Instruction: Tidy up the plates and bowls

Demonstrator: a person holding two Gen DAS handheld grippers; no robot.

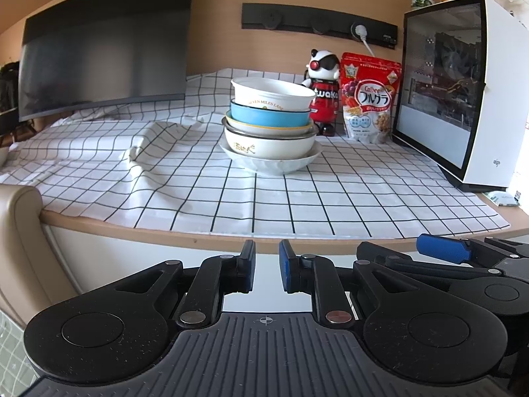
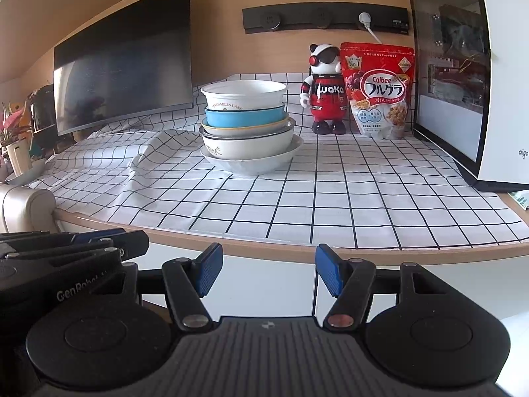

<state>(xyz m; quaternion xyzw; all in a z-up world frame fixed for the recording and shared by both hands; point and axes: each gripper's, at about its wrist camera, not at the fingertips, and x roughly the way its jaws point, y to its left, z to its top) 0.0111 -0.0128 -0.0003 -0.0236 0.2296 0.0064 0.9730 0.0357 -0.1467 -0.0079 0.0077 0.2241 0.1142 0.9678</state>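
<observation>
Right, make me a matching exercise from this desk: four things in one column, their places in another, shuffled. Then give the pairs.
Things:
1. white bowl
2. blue bowl
3. cereal bag
4. monitor

Places:
A. at the desk's back left, against the wall
B. on top of the stack
C. between the panda figure and the PC case
D. second from the top of the stack

Pairs: 1-B, 2-D, 3-C, 4-A
</observation>
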